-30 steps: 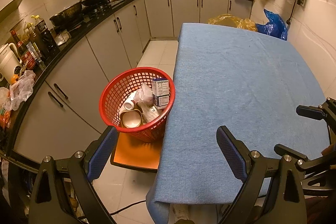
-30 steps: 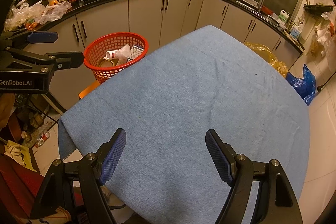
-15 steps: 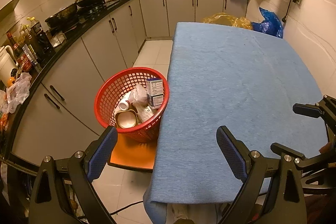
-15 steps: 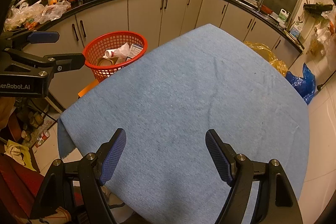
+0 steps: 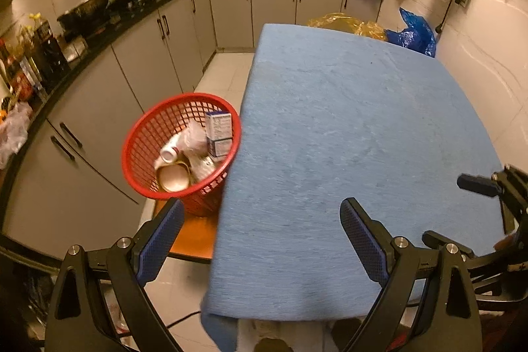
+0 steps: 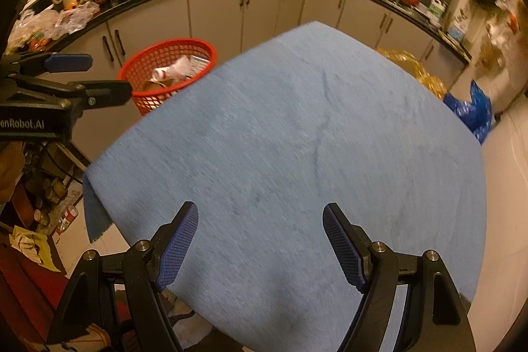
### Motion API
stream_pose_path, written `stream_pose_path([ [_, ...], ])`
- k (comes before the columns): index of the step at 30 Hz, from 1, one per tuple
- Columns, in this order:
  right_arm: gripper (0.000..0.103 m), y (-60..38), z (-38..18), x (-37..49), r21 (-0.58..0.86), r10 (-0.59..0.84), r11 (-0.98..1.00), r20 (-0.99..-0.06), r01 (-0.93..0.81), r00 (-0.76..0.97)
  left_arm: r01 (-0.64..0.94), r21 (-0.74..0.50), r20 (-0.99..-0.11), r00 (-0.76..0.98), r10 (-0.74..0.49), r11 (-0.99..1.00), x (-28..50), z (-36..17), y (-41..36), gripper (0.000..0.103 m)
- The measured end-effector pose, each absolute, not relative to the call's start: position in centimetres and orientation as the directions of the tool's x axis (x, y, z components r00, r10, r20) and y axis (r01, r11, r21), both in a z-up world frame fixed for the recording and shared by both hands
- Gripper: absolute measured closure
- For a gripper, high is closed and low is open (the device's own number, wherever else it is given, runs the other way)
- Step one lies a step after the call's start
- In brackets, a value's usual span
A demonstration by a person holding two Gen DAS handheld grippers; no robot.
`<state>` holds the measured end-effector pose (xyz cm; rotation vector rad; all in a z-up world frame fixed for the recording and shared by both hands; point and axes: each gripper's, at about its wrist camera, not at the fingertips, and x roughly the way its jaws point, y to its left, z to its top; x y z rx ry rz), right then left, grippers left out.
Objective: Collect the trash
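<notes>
Basket [image 5: 145,134] now lower-left; grippers unchanged.

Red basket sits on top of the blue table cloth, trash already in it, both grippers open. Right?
Not quite. The red basket sits beside the blue table cloth, lower, on an orange seat; the left wrist view shows it. Trash is in it, and the left gripper and right gripper are open.

White lettering reading "enRobot.AI", its first letter cut off by the frame edge, stood on the black body of the left gripper [image 6: 67,81] at the left of the right wrist view. The small carton [image 5: 218,133] in the red basket [image 5: 138,134] carried print too blurred to read.
</notes>
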<state>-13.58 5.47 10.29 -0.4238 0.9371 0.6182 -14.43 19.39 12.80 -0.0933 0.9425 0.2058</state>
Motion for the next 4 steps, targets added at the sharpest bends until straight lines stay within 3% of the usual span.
stream_pose_path([
  [4, 0.021, 1.8, 8.7, -12.2, -0.040, 0.256, 0.827, -0.861, -0.560, 0.439, -0.199, 0.020, -0.824, 0.552, 0.129, 0.980, -13.4, 11.1, 17.6, 0.009],
])
